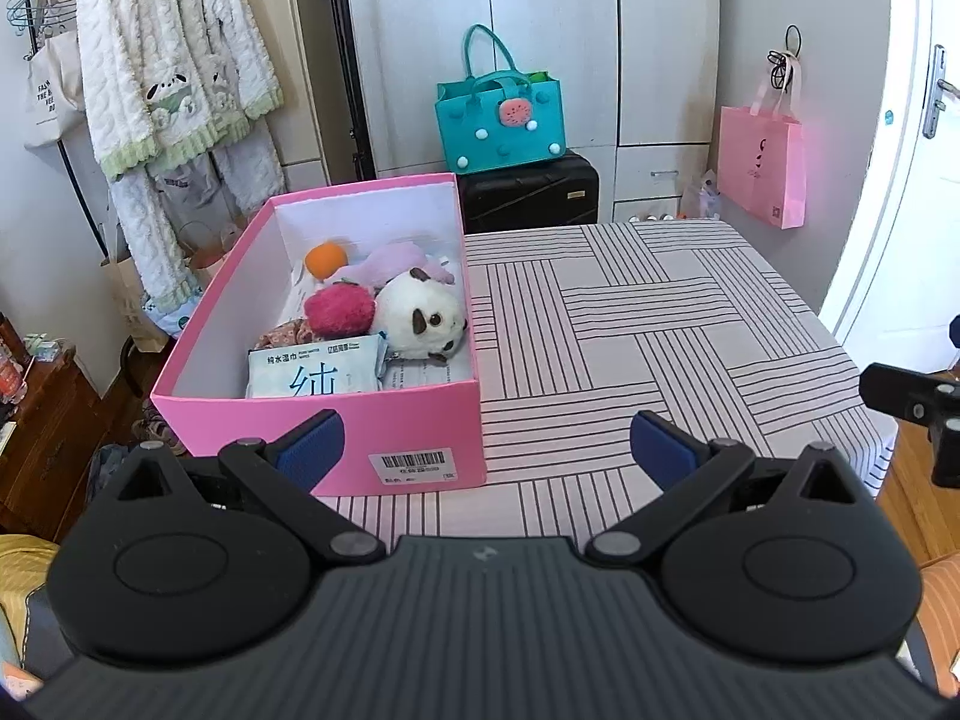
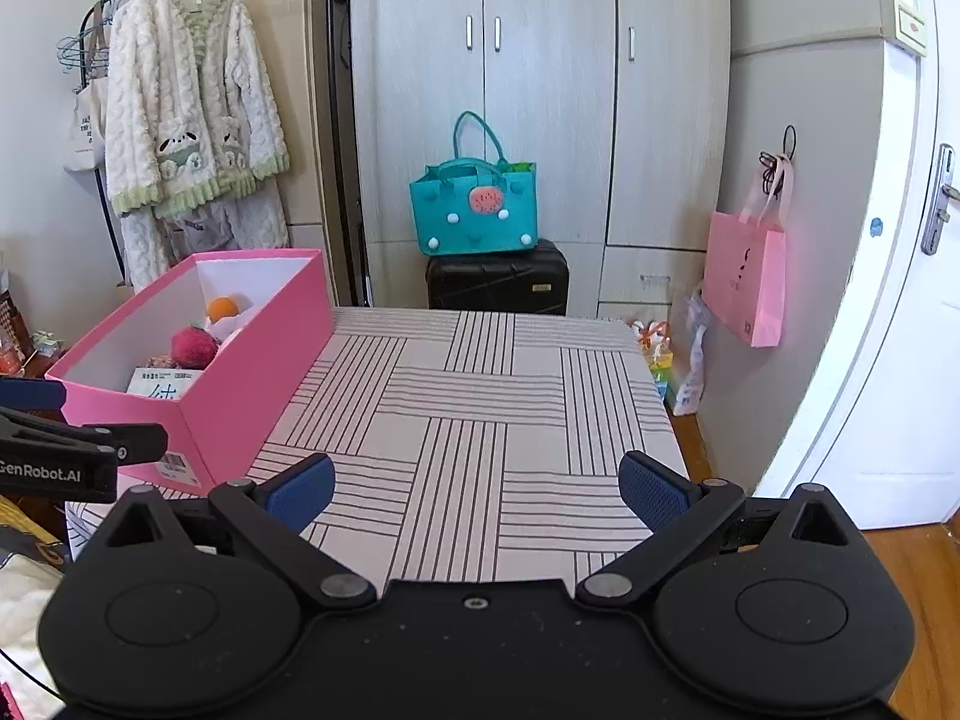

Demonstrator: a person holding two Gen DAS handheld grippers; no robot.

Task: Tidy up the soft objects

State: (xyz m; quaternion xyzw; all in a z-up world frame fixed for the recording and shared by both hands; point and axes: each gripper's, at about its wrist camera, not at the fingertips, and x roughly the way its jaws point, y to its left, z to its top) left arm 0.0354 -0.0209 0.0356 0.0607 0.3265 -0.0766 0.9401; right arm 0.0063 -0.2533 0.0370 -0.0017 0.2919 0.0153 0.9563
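A pink box (image 1: 420, 414) stands on the left of the striped table (image 1: 660, 330). Inside lie a white panda plush (image 1: 420, 315), a red fuzzy ball (image 1: 339, 309), an orange ball (image 1: 324, 258), a purple plush (image 1: 390, 261) and a wet-wipes pack (image 1: 315, 372). My left gripper (image 1: 486, 450) is open and empty, just in front of the box's near right corner. My right gripper (image 2: 477, 492) is open and empty over the table's near edge. The box (image 2: 252, 348) is to its left, with the red ball (image 2: 193, 348) and orange ball (image 2: 222, 307) showing.
A teal bag (image 2: 474, 210) sits on a black suitcase (image 2: 498, 279) behind the table, before grey wardrobes. A pink bag (image 2: 744, 276) hangs at right by a white door. Fleece clothes (image 2: 192, 120) hang on a rack at left. The left gripper shows at the right wrist view's left edge (image 2: 72, 450).
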